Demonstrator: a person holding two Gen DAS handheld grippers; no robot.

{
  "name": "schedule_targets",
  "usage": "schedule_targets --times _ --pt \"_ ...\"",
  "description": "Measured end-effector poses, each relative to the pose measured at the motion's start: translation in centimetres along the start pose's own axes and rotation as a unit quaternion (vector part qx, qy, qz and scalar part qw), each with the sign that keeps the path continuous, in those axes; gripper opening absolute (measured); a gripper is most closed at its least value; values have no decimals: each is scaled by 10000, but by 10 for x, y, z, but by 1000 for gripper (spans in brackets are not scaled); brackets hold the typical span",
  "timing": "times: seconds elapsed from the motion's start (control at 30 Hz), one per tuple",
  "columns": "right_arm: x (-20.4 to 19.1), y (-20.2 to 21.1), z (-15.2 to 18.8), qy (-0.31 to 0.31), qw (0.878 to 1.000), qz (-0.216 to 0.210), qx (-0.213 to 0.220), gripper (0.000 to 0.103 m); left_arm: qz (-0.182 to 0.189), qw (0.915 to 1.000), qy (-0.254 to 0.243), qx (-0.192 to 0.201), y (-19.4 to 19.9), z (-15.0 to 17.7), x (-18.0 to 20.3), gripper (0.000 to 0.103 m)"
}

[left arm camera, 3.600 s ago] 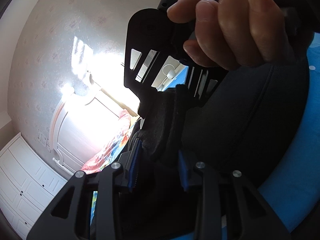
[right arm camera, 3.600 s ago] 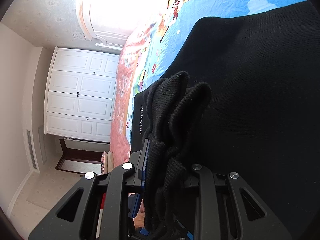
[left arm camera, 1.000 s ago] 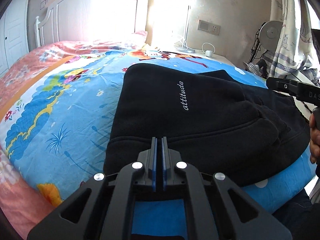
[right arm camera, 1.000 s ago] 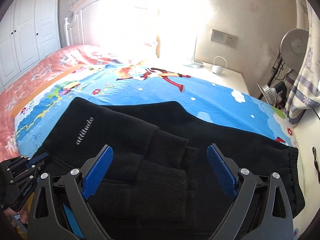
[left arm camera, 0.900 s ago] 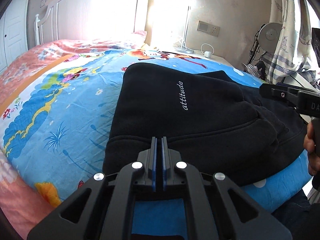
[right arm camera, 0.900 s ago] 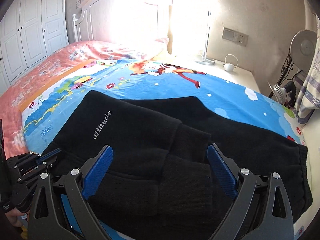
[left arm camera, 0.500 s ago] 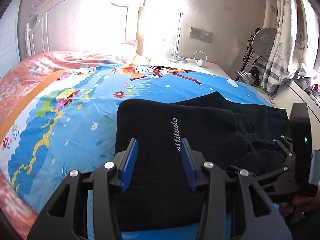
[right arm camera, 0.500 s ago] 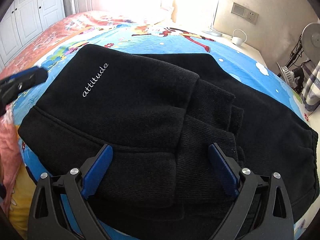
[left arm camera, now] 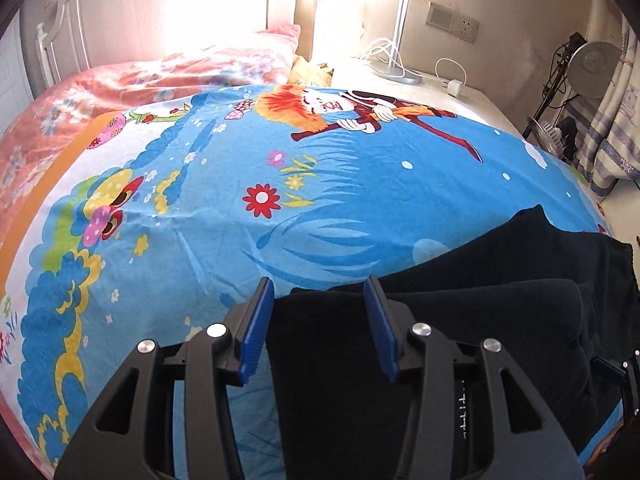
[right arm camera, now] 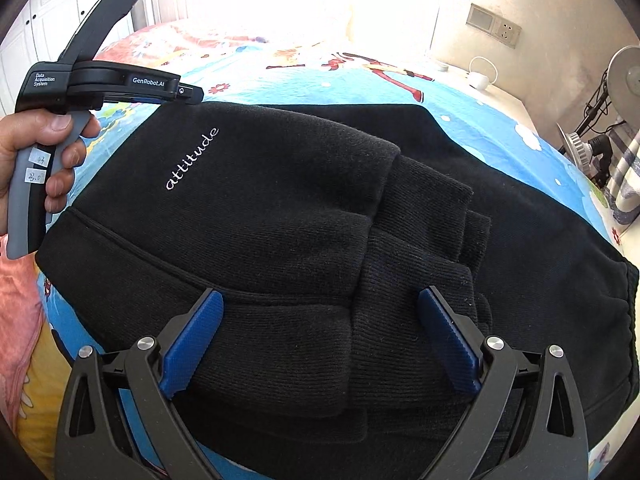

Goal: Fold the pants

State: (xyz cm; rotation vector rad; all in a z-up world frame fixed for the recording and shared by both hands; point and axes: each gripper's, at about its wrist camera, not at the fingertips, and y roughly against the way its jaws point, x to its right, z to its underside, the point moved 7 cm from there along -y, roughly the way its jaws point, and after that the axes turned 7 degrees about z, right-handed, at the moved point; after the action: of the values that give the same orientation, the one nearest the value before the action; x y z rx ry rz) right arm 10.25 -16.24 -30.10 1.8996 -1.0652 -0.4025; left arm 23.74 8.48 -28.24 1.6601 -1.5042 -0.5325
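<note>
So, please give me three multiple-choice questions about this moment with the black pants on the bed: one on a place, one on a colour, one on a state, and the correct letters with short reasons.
1. Where do the folded pants lie?
A. On the cartoon bedsheet
B. On the floor
C. On the bedside table

2. What colour is the word "attitude" on the pants?
A. Red
B. White
C. Yellow

3. How does the right gripper stand?
A. Shut on a cuff
B. Shut with nothing in it
C. Open above the fabric

Answers:
1 A: blue printed sheet shows around the black cloth on all sides.
2 B: the lettering is pale white against the black.
3 C: its blue pads stand wide apart and pinch nothing.
</note>
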Motion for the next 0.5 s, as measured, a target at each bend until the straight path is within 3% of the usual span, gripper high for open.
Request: schedule_targets --times 0.1,0.23,0.3,0.4,0.5 --pt "4 9 -7 -75 9998 -189 25 94 509 9956 680 388 26 8 -14 48" --pt "20 25 -35 -352 9980 -382 374 94 1229 9798 1403 717 61 40 -29 48" --pt "26 12 -45 -444 9978 -455 207 93 1522 9731 1603 648 66 62 -30 48" --pt "39 -24 -50 -431 9986 -149 -265 72 1623 9692 1771 545 69 93 -31 48" --pt "47 -45 -47 -414 9983 40 -405 78 2039 9582 1962 429 69 122 -25 48"
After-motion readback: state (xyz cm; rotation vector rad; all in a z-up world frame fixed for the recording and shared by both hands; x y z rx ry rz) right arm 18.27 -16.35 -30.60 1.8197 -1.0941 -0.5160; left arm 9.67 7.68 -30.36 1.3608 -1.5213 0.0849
